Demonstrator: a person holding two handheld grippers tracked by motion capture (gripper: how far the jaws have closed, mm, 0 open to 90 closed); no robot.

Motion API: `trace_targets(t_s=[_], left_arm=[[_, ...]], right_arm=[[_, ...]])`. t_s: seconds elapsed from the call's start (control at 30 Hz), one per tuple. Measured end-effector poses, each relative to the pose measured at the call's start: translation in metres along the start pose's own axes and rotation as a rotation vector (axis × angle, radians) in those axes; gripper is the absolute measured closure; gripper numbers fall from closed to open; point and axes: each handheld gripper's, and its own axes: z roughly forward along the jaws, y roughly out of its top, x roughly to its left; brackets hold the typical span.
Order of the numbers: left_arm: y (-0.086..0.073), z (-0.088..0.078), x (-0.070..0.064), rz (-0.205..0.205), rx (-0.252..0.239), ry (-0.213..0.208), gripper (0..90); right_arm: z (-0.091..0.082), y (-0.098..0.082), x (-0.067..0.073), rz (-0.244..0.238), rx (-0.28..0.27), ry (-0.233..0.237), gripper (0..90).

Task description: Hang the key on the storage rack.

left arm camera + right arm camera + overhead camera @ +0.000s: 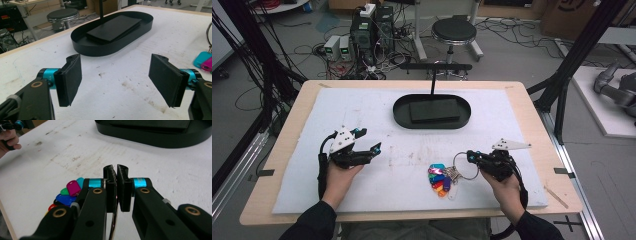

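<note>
black fingers (70, 80), cyan collars, dark sleeves (314, 222)

No text, label, brand name or number can be read anywhere in these views; a cardboard box (573, 11) at the far right bears a dark printed mark that is cut off and too blurred to make out.

- A black round stool (454, 31) stands on the floor beyond the surface's far edge.
- Computer boxes (372, 27) and tangled cables (312, 50) sit on the floor at far left.
- A grey machine part (617, 87) rests at right.
</note>
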Motion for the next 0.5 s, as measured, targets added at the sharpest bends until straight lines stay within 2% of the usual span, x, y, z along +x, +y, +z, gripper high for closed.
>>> trace_targets(t_s=[0.17, 0.5], left_arm=[[0.000, -0.002, 0.001, 0.004, 0.002, 0.001, 26.7], [-0.001, -0.005, 0.001, 0.001, -0.009, 0.000, 27.0]], right_arm=[[-0.004, 0.011, 0.000, -0.048, -0.020, 0.005, 87.4], [-0.013, 0.046, -0.007, -0.135, -0.082, 0.033, 87.7]])
